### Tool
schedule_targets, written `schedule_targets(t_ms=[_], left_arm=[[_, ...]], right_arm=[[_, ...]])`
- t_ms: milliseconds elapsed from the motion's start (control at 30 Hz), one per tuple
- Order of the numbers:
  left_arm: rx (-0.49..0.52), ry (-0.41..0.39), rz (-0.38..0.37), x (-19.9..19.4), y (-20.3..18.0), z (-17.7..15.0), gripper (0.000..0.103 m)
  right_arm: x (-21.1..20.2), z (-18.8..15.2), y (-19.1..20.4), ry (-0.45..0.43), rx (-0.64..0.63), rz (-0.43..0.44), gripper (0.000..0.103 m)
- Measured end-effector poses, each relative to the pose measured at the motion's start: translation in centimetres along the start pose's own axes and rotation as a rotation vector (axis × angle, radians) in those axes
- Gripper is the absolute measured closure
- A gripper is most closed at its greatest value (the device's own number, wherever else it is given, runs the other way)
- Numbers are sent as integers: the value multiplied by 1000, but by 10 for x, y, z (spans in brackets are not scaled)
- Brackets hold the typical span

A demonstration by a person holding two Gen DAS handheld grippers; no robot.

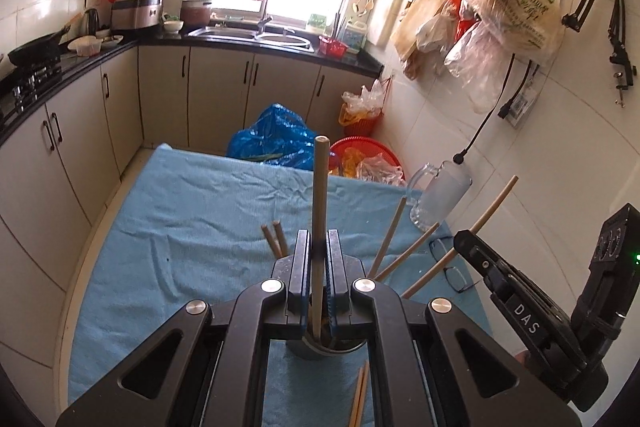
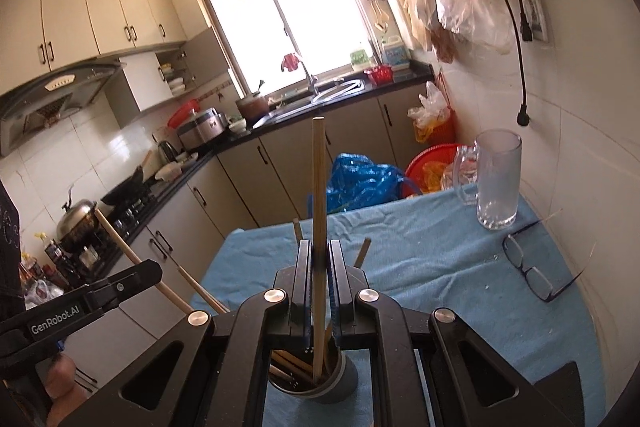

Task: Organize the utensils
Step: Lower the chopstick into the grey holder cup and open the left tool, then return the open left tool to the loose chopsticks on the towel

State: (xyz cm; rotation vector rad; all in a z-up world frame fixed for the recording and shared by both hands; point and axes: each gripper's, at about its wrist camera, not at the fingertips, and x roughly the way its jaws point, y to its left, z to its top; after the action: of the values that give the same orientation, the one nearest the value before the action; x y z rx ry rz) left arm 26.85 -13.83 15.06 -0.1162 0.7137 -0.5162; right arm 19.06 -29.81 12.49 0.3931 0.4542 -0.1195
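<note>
Both-handed: left gripper [image 1: 318, 259] has its fingers [image 1: 302, 267] clamped on a round wooden chopstick [image 1: 320, 195], held upright with its lower end inside the metal utensil cup [image 1: 316, 349]. Right gripper [image 2: 320, 267] likewise pinches a squarer chopstick [image 2: 319, 187] upright, tip down in the same cup [image 2: 340, 381]. More chopsticks [image 1: 390, 239] lean out of the cup. Two loose chopsticks [image 1: 359, 399] lie on the blue-clothed worktop [image 1: 180, 211] just beside the cup. Glass mug [image 2: 496, 179] and eyeglasses [image 2: 528, 271] sit further along the worktop, apart from the cup.

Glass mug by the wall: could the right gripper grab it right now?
Probably not yet: the right gripper is shut on a chopstick. Once that is released, the way to the glass mug across the blue cloth looks free; only the eyeglasses lie close by.
</note>
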Motion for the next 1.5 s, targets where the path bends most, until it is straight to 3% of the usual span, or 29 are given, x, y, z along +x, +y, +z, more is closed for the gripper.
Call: schedule_targets(t_ms=[300,567,633,733,867,1033,1167,1333,1433,1500], left_arm=[[-19,33,23,16,12,-13,97],[-16,10,30,11,14,-12,95],[-17,-5,21,3,13,-11,87],[-12,-45,27,-11,11,-11,74],[-3,-79,28,-31,9,-14,69],[-3,-119,51,-56,17,-32,54],[-19,-91,89,-59,36,-69,48],[-28,30,196,-37,68,-151,48],[-68,123,218,-22,90,-193,48],[-99,139,243,-18,105,-211,48]], right_arm=[[25,-20,-7,87,20,-3,95],[31,-22,-15,125,40,15,93],[25,-19,-15,111,38,16,93],[10,-16,-14,77,31,12,83],[-12,-15,-18,40,42,10,73],[-36,-27,-24,25,41,-10,50],[-44,-59,-33,68,36,-40,47],[-38,-119,-57,174,100,-40,47],[-34,-147,-71,242,153,-35,58],[-33,-163,-77,283,184,-42,65]])
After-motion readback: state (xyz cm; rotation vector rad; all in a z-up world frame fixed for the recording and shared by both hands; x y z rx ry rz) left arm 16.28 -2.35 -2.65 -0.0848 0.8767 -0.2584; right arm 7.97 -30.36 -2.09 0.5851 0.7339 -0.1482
